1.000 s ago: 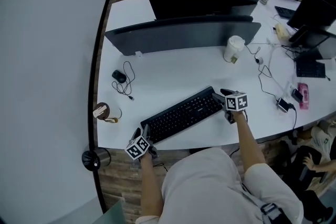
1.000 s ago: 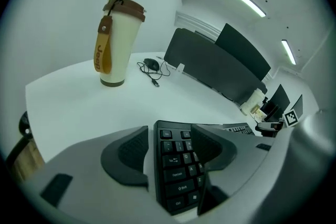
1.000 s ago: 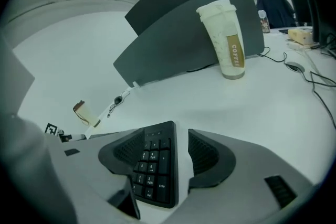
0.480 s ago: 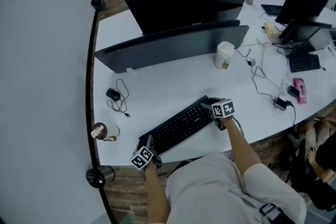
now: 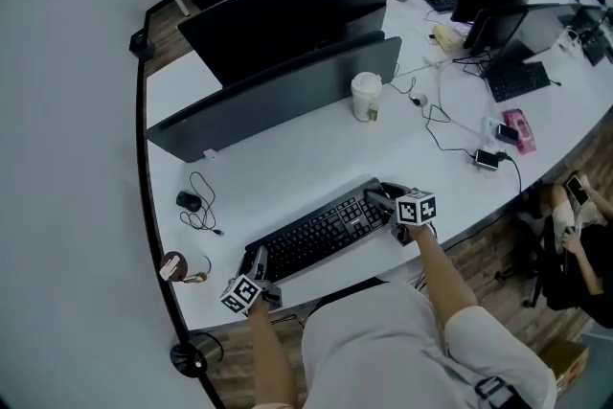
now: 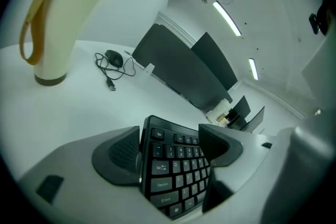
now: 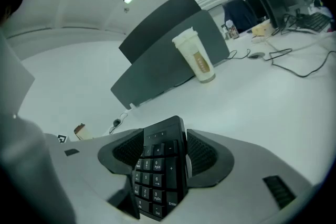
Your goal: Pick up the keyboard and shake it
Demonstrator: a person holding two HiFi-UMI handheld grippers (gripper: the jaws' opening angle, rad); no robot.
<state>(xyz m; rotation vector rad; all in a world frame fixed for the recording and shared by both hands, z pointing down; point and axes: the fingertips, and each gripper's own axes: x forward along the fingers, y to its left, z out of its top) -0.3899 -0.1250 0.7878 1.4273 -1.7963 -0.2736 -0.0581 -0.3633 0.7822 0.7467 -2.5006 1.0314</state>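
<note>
A black keyboard (image 5: 316,233) lies slantwise on the white desk (image 5: 287,158), close to its front edge. My left gripper (image 5: 259,261) is at the keyboard's left end. In the left gripper view that end (image 6: 176,165) sits between the pads (image 6: 121,152); the jaws have just been opening and a gap shows on the key side. My right gripper (image 5: 380,197) is at the number-pad end. In the right gripper view the number pad (image 7: 157,170) fills the space between both pads (image 7: 202,152), which press on it.
A paper cup with a brown band (image 5: 175,265) stands left of the keyboard, and a mouse with its cable (image 5: 189,201) lies behind it. A white cup (image 5: 366,97) stands by the dark divider panel (image 5: 278,96). Cables, a charger (image 5: 487,158) and a pink thing (image 5: 517,129) lie to the right.
The head view has swung, so the desk sits lower and further left in the picture. Both grippers stay at the keyboard's ends. The left gripper sits slightly further back from its end.
</note>
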